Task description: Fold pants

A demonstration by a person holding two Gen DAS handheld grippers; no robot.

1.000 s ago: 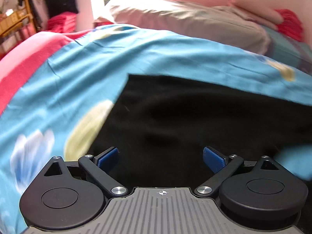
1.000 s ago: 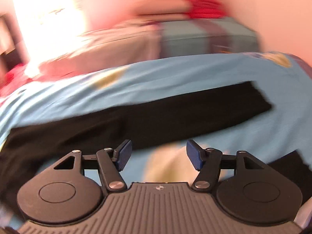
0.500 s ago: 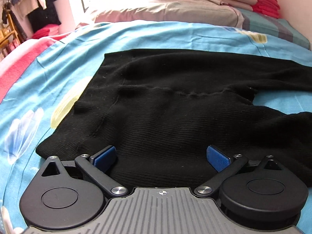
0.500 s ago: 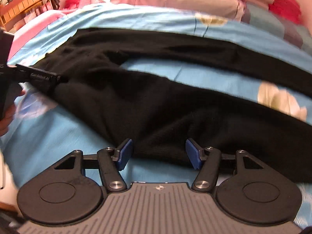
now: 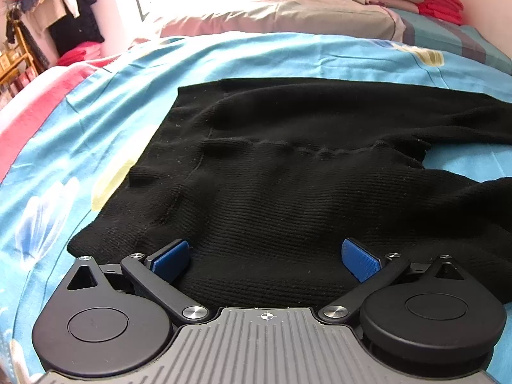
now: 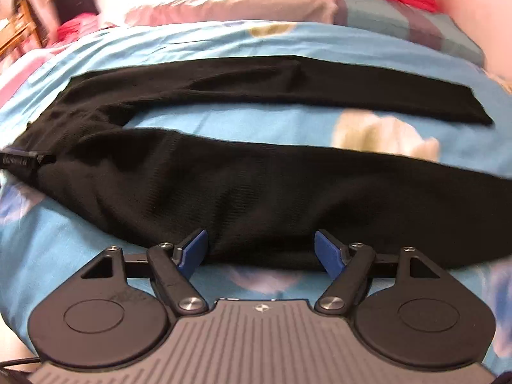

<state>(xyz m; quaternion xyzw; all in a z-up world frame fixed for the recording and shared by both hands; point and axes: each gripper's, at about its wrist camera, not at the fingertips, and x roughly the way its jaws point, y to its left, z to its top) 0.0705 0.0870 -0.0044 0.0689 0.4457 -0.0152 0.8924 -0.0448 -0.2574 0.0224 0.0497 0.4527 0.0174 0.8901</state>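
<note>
Black pants [image 5: 288,176] spread flat on blue floral bedsheet [image 5: 96,128], filling frame centre. Left gripper [image 5: 265,256] at lower centre, jaws wide apart, empty, waist-end fabric lying between blue pads. Right gripper [image 6: 260,252] likewise spread wide, holding nothing, near leg's lower edge between pads; second leg across upper frame.

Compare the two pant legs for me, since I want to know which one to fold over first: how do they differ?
The near leg lies right in front of the right gripper, which is open, while the far leg lies beyond a strip of blue sheet. The near leg looks wider and bulkier; the far leg looks flatter and narrower, partly from the lens. The far leg's cuff end shows; the near leg's runs out of view. Both are black and join at the left.
</note>
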